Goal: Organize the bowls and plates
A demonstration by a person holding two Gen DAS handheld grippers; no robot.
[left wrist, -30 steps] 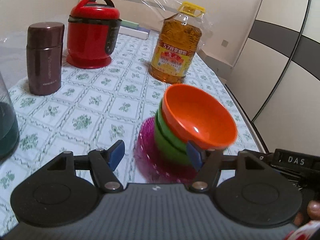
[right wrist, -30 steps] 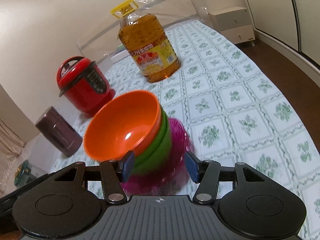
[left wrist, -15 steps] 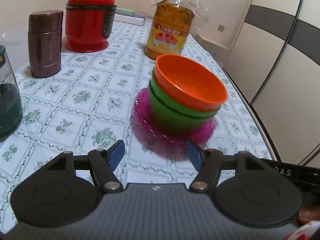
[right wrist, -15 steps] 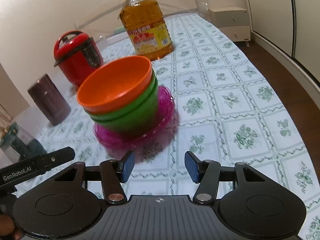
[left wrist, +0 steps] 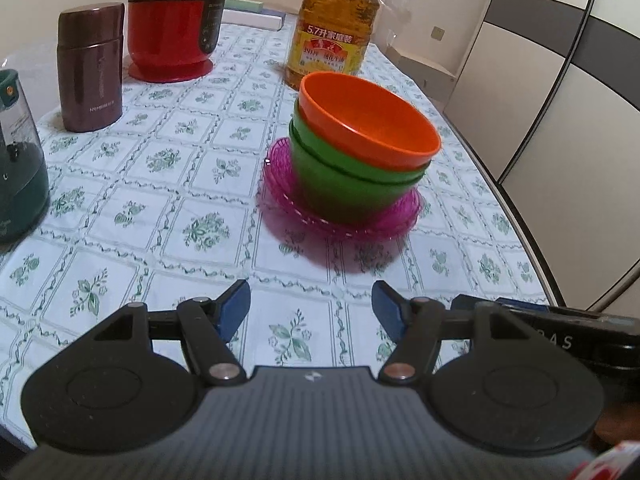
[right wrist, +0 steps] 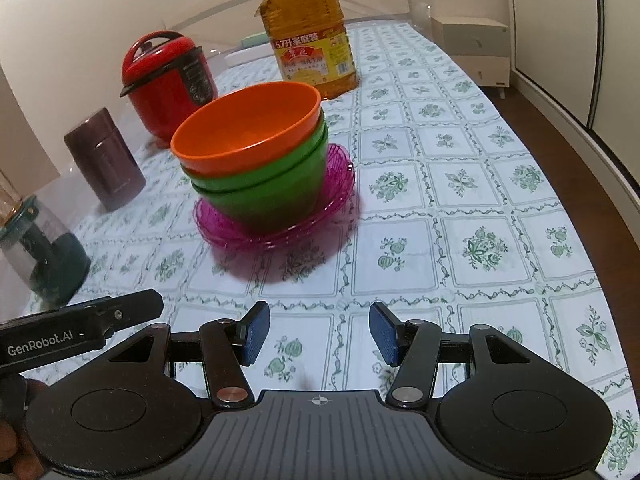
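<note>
An orange bowl (left wrist: 368, 124) (right wrist: 248, 128) sits nested on top of green bowls (left wrist: 352, 184) (right wrist: 272, 192), and the stack stands on magenta see-through plates (left wrist: 288, 196) (right wrist: 340, 188) on the flowered tablecloth. My left gripper (left wrist: 310, 308) is open and empty, a short way in front of the stack. My right gripper (right wrist: 318, 332) is open too, with only cloth between its blue pads, also short of the plates. The left gripper's body (right wrist: 80, 328) shows at the lower left of the right wrist view.
Behind the stack stand a big oil bottle (left wrist: 334, 28) (right wrist: 308, 36), a red cooker (left wrist: 174, 20) (right wrist: 168, 80) and a brown flask (left wrist: 90, 68) (right wrist: 104, 160). A dark green jar (left wrist: 18, 168) (right wrist: 44, 252) is at the left. The table's right edge (left wrist: 520, 216) drops to the floor.
Both grippers have drawn back from the stack, which was between their fingers a second ago and now stands farther off on the cloth. The jaws' widths look unchanged.
</note>
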